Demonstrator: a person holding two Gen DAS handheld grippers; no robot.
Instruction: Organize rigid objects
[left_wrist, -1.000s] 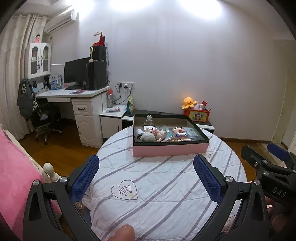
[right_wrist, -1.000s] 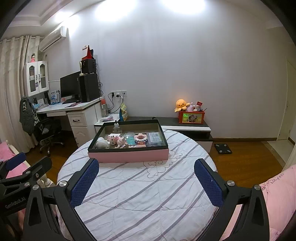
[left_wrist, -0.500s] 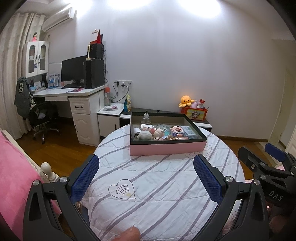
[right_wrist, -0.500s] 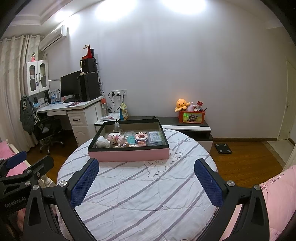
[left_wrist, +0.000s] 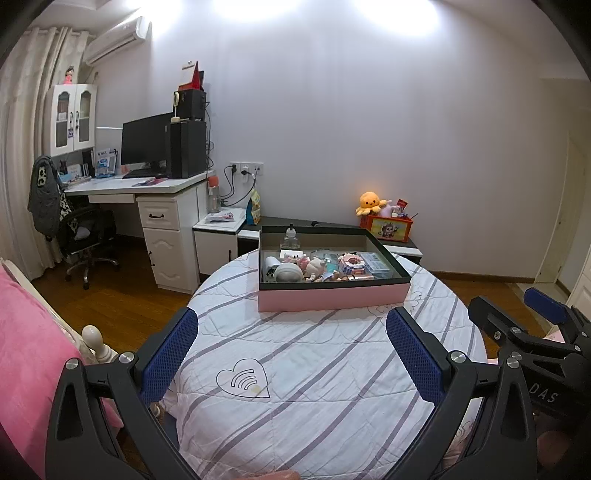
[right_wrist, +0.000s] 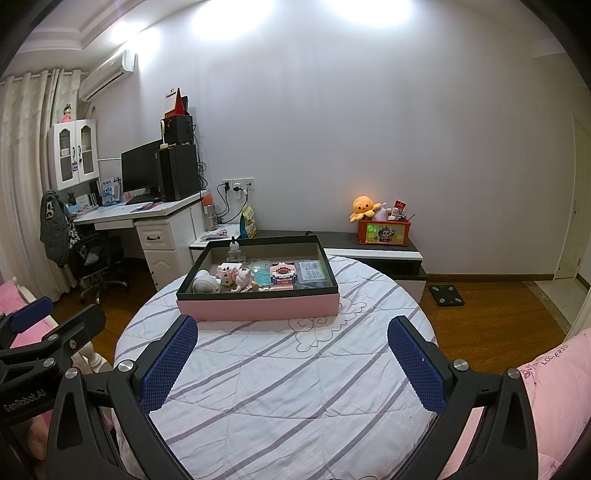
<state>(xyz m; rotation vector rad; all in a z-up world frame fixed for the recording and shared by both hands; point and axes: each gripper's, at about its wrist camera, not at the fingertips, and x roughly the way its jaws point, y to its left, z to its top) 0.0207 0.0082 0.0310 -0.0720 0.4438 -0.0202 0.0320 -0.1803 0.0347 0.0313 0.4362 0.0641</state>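
Note:
A pink box with a black rim (left_wrist: 332, 299) (right_wrist: 258, 308) sits at the far side of a round table covered in a striped white quilt (left_wrist: 314, 369) (right_wrist: 288, 387). Inside it lie several small rigid items: a clear bottle (left_wrist: 290, 238), a grey-white round piece (left_wrist: 287, 274), small figurines (right_wrist: 242, 277), a pink block model (right_wrist: 282, 275) and a clear plastic case (right_wrist: 313, 272). My left gripper (left_wrist: 291, 354) is open, well short of the box, nothing between its blue pads. My right gripper (right_wrist: 291, 356) is open too, equally short of the box.
A white desk with monitor and speakers (left_wrist: 147, 184) and an office chair (left_wrist: 81, 236) stand at left. A low cabinet with an orange plush (left_wrist: 371, 202) and a toy box runs along the wall. Pink bedding (left_wrist: 26, 339) lies at left, more at right (right_wrist: 554, 398). A scale (right_wrist: 447, 295) lies on the wood floor.
Both grippers stay open. The left view has drifted slightly, so the box sits a little lower and more to the left than a second ago. The right view barely moved.

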